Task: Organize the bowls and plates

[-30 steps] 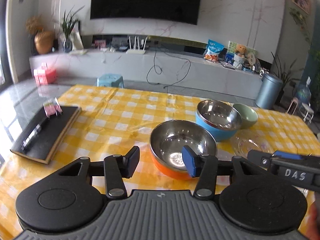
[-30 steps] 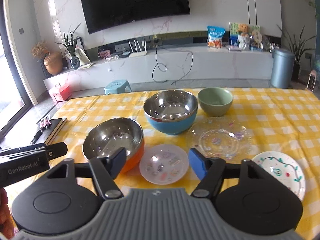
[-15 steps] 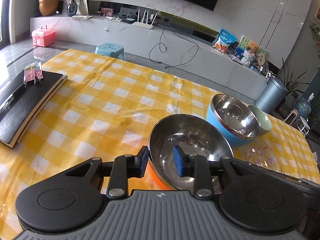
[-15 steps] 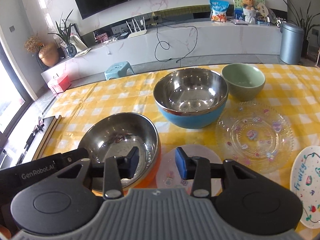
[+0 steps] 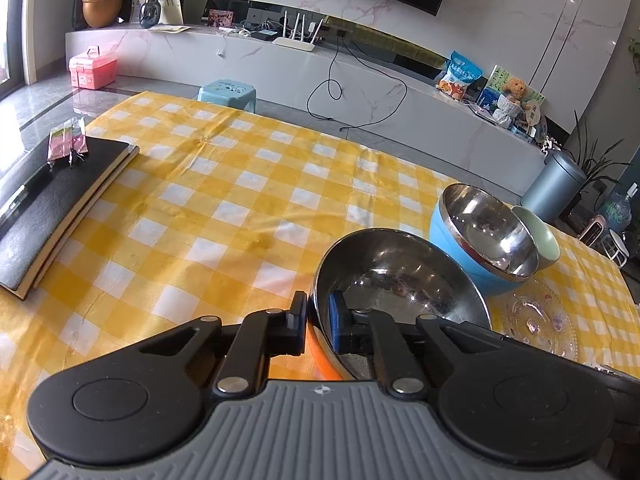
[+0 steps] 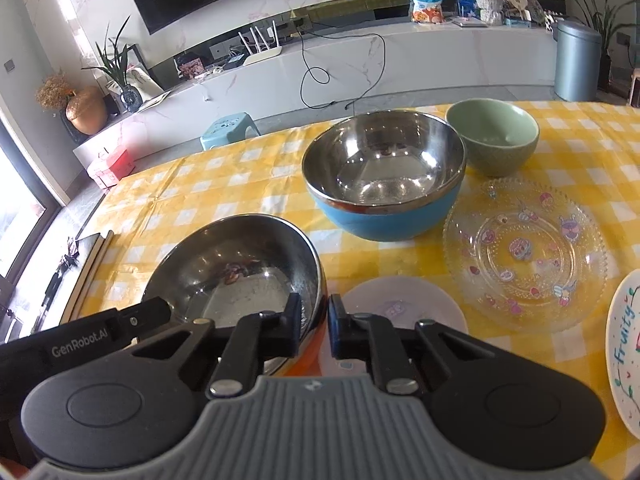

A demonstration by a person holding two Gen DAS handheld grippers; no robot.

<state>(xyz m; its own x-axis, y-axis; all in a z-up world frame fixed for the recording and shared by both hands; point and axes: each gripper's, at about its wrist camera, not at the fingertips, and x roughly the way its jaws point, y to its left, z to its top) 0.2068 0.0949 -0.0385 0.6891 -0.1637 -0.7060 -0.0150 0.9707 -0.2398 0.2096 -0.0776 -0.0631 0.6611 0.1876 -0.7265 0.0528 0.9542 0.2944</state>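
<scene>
Fingers first: on my left gripper (image 5: 318,326) they're clamped on the near rim of the orange bowl (image 5: 400,288), one outside the wall, the blue-padded one inside the steel lining. My right gripper (image 6: 314,326) has the same bowl (image 6: 240,272), fingers pinched together across its right-hand rim, one inside, one outside. So I've got that orange bowl gripped from both sides, sitting on the yellow checked table (image 5: 224,208). Just beyond it sits the blue bowl (image 6: 384,176) with its steel interior, and touching or nearly touching that, the green bowl (image 6: 494,140) behind to the right. Right beside my right fingers lies a small pale plate (image 6: 404,304), partly hidden by them. Further right I see the clear glass plate (image 6: 524,252) with cartoon prints, and at the edge a white plate (image 6: 626,344) lettered "Fruity". Far left on the table, a black notebook (image 5: 48,208) lies well apart.
</scene>
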